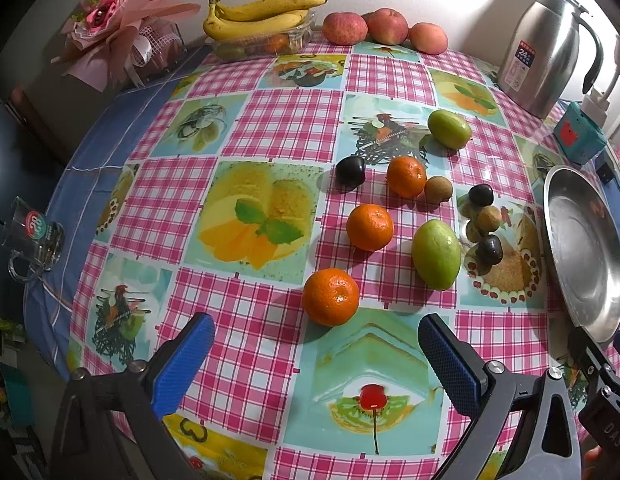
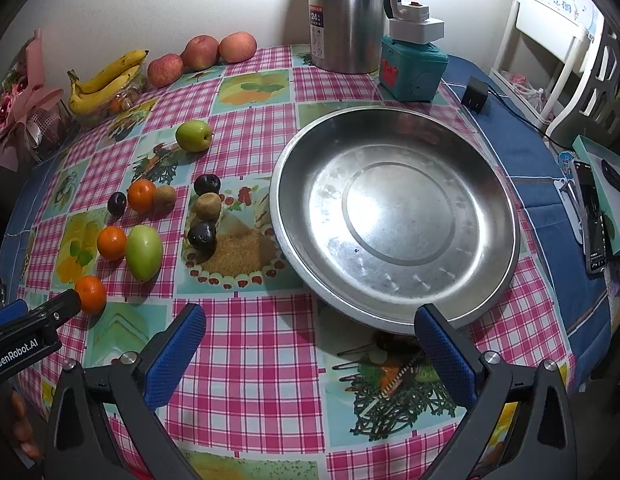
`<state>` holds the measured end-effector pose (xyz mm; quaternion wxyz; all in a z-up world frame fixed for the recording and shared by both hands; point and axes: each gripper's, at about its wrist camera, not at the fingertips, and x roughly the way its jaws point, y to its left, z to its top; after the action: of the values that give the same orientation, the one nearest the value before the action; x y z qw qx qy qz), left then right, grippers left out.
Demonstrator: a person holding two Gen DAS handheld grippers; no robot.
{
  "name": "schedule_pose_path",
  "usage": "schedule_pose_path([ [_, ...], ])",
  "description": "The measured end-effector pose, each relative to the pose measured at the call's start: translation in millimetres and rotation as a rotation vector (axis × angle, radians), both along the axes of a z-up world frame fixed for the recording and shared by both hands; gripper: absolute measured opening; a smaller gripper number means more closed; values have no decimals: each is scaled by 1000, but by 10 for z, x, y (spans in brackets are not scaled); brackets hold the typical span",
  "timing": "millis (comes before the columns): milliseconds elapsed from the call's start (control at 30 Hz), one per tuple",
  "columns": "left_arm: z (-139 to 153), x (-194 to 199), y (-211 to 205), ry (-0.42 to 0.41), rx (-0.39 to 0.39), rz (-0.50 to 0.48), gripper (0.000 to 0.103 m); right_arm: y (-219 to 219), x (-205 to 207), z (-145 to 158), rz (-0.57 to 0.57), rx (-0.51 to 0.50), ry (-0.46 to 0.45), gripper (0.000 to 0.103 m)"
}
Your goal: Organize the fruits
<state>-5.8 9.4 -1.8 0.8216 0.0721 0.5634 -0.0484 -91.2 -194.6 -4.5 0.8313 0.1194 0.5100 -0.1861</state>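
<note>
Loose fruit lies on the checked tablecloth: three oranges, the nearest orange (image 1: 331, 297) just ahead of my left gripper (image 1: 316, 338), which is open and empty. Behind it lie a second orange (image 1: 369, 227), a third orange (image 1: 406, 176), a large green fruit (image 1: 436, 254), a smaller green fruit (image 1: 449, 128), dark plums (image 1: 350, 172) and brown kiwis (image 1: 438, 189). An empty steel plate (image 2: 394, 216) sits on the right. My right gripper (image 2: 310, 328) is open and empty at the plate's near rim. The same fruit shows left in the right wrist view, with the nearest orange (image 2: 90, 294).
Bananas (image 1: 262, 14) on a clear box and three apples (image 1: 384, 26) stand at the back by the wall. A steel thermos (image 1: 550, 48), a teal box (image 2: 414, 68), a charger (image 2: 475, 94), a phone (image 2: 590, 216), a bouquet (image 1: 118, 24) and a glass mug (image 1: 32, 236) ring the table.
</note>
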Motion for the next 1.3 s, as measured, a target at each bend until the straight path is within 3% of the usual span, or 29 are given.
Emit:
schedule_pose_path([
  [1300, -34, -25, 25, 3, 2, -2, 103, 23, 5, -61, 5, 1, 19, 103],
])
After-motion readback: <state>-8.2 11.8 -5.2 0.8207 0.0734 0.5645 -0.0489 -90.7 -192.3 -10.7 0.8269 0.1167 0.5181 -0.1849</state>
